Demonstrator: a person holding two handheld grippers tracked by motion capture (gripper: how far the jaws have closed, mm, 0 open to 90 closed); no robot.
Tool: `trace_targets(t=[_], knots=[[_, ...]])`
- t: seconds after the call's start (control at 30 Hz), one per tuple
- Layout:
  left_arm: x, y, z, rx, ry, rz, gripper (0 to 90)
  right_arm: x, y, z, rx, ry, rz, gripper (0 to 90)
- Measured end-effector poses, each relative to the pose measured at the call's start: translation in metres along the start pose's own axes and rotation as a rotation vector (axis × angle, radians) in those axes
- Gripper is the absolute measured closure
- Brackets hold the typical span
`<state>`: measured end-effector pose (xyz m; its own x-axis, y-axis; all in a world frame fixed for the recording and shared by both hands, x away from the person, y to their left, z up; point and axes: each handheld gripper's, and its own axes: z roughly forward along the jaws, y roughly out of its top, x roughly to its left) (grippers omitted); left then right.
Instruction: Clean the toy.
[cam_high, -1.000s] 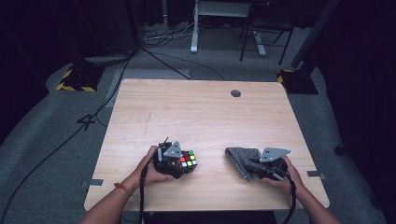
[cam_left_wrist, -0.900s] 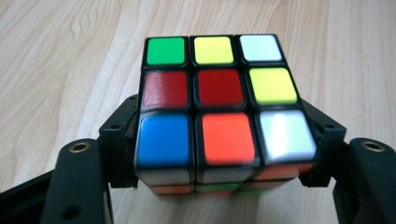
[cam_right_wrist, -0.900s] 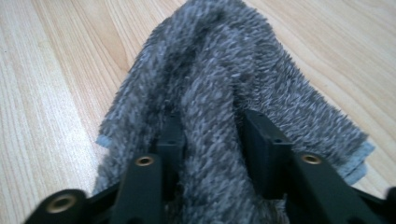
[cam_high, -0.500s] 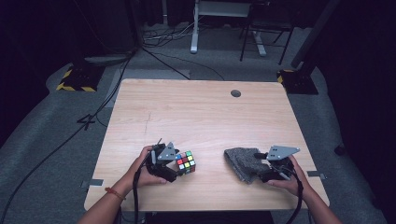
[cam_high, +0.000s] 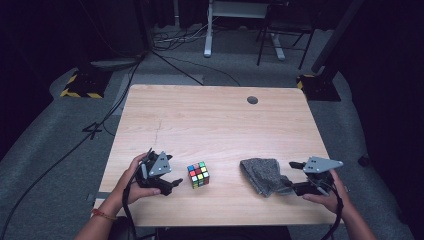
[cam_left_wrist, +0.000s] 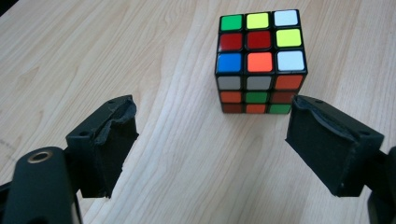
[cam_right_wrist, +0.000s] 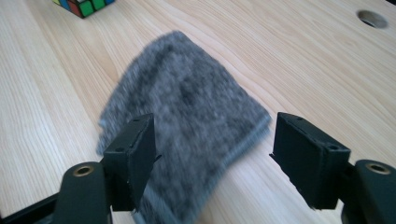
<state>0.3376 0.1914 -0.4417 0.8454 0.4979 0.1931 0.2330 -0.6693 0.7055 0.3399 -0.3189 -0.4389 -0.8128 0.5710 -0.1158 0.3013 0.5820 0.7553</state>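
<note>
Both hands pulled back, jaws just opening | L gripper (cam_high: 172, 184) released, off cube (cam_high: 198, 174) | R gripper (cam_high: 294, 186) released, grey cloth (cam_high: 262, 175) flat near-right on table (cam_high: 210, 120)

Probably lab: dark curtains (cam_high: 60, 35); floor cables (cam_high: 185, 40)

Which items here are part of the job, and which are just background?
In play:
- puzzle cube, loose ahead of the open left claw
- grey cloth, lying flat by the open right claw

Just around:
- cable hole in the table
- floor cables
- desk frame behind
</note>
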Motion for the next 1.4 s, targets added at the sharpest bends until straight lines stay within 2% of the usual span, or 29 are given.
trace_targets(t=[0.07,0.13,0.2,0.3,0.33,0.47,0.57,0.63,0.7,0.73,0.8,0.9,0.97,1.07,1.4], knots=[[0.002,-0.004,-0.002,0.015,0.020,-0.004,16.5,-0.003,-0.010,-0.006,-0.002,-0.017,0.025,29.8],[0.006,-0.011,-0.004,0.020,0.043,-0.031,16.5,-0.008,-0.023,-0.013,0.001,-0.033,0.061,29.2],[0.009,-0.017,-0.005,0.037,0.075,-0.036,16.7,-0.013,-0.034,-0.018,-0.012,-0.027,0.102,29.1],[0.017,-0.029,-0.003,0.054,0.093,-0.076,16.9,-0.019,-0.050,-0.026,0.000,-0.079,0.138,27.8],[0.019,-0.034,-0.001,0.067,0.091,-0.092,17.3,-0.021,-0.057,-0.028,0.013,-0.106,0.140,27.8],[0.025,-0.049,0.006,0.108,0.089,-0.121,17.1,-0.028,-0.077,-0.030,0.025,-0.146,0.197,27.5],[0.027,-0.058,0.012,0.133,0.068,-0.155,17.0,-0.034,-0.092,-0.025,0.036,-0.154,0.239,27.5],[0.026,-0.062,0.015,0.148,0.067,-0.152,16.7,-0.036,-0.098,-0.023,0.026,-0.160,0.264,27.2],[0.026,-0.065,0.015,0.138,0.060,-0.162,16.1,-0.037,-0.101,-0.021,0.016,-0.164,0.279,27.6],[0.026,-0.066,0.016,0.130,0.055,-0.173,16.3,-0.037,-0.103,-0.019,0.018,-0.184,0.287,27.8],[0.026,-0.068,0.017,0.116,0.036,-0.192,16.2,-0.037,-0.104,-0.017,0.036,-0.198,0.289,26.9],[0.029,-0.074,0.019,0.081,0.010,-0.244,14.9,-0.037,-0.103,-0.016,0.037,-0.206,0.293,26.5],[0.031,-0.078,0.019,0.062,-0.005,-0.295,14.9,-0.037,-0.104,-0.016,0.037,-0.202,0.295,26.6],[0.030,-0.078,0.020,0.062,0.004,-0.303,14.6,-0.039,-0.104,-0.015,0.040,-0.192,0.313,25.5],[0.029,-0.077,0.020,0.065,0.011,-0.312,14.6,-0.039,-0.104,-0.015,0.039,-0.192,0.312,25.3]])
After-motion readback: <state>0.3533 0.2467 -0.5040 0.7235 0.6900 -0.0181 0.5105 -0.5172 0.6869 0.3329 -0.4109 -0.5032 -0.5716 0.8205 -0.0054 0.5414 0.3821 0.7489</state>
